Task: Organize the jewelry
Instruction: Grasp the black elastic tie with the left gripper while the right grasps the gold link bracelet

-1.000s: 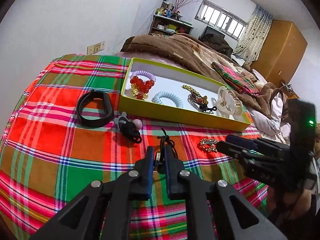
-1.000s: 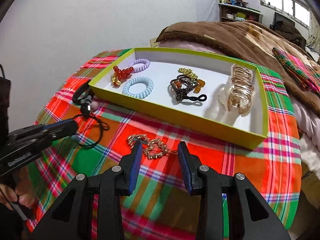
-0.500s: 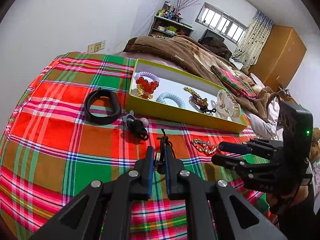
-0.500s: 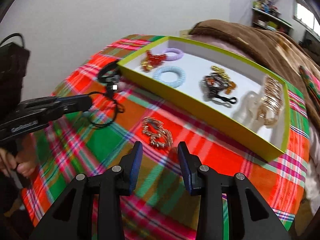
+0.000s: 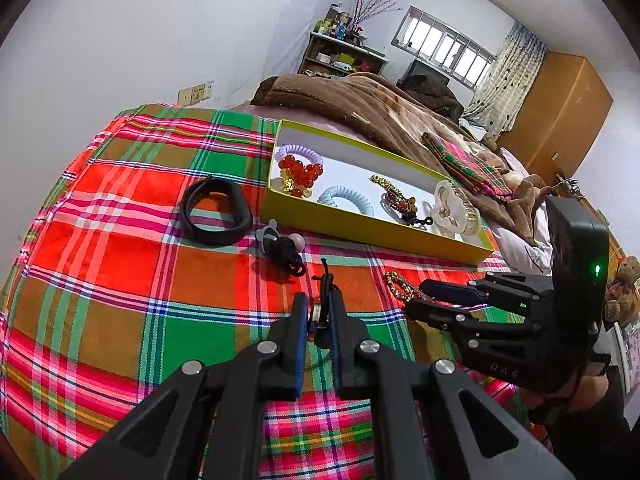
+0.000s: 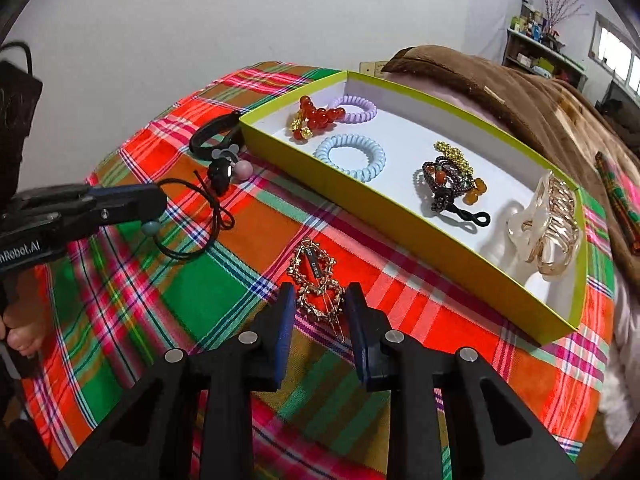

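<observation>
My left gripper (image 5: 318, 304) is shut on a thin black hair elastic (image 6: 200, 216) with a small bead, held just above the plaid cloth; it also shows in the right wrist view (image 6: 156, 204). My right gripper (image 6: 318, 300) is open, its fingers on either side of a gold hair clip (image 6: 316, 280) lying on the cloth; the clip also shows in the left wrist view (image 5: 400, 285). A yellow-green box (image 6: 400, 236) with a white floor holds a red bead bracelet (image 6: 314, 116), purple and blue coil ties, a dark beaded piece (image 6: 444, 184) and a clear claw clip (image 6: 548, 228).
A black band (image 5: 216, 216) and a black tie with grey balls (image 5: 282, 250) lie on the cloth left of the box. A brown blanket (image 5: 360, 104) lies behind the box. The cloth's edge drops off close on my right.
My right gripper has moved down and forward until its open fingers straddle the gold clip. The left gripper still holds the black elastic, nearly still.
</observation>
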The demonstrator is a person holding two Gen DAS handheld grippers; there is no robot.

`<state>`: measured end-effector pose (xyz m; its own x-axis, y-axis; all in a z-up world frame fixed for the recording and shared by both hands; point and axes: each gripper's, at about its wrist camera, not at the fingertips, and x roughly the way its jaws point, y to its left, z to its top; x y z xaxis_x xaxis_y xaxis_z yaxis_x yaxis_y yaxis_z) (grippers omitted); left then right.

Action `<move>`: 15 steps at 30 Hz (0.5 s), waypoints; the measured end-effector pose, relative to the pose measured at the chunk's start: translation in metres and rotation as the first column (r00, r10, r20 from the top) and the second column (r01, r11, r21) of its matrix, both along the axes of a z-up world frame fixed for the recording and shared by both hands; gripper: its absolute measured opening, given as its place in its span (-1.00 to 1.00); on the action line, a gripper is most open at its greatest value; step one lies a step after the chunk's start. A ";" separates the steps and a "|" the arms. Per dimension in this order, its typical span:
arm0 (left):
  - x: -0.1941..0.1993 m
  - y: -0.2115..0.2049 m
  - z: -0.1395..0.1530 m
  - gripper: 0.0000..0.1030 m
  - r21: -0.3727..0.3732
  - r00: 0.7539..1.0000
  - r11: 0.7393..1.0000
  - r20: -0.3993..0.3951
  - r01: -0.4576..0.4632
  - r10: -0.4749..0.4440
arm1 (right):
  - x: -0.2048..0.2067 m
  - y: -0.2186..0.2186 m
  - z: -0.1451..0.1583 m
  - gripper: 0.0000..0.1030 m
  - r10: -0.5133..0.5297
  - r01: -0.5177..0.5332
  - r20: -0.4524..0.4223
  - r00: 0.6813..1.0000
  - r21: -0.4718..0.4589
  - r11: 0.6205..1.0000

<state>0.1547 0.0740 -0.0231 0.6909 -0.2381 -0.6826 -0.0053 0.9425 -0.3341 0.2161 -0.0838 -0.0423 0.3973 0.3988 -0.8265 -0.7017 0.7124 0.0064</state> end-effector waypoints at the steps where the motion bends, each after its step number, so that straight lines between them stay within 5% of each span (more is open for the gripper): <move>1: 0.000 0.000 0.001 -0.79 0.000 1.000 1.000 0.002 0.000 0.000 | -0.002 0.000 0.000 -0.49 -0.004 0.004 0.004 1.000 -0.003 1.000; 15: -0.017 -0.008 0.029 -0.79 0.013 0.998 1.000 0.056 0.017 -0.018 | -0.040 -0.022 0.031 -0.49 -0.068 0.063 0.045 0.997 0.090 0.994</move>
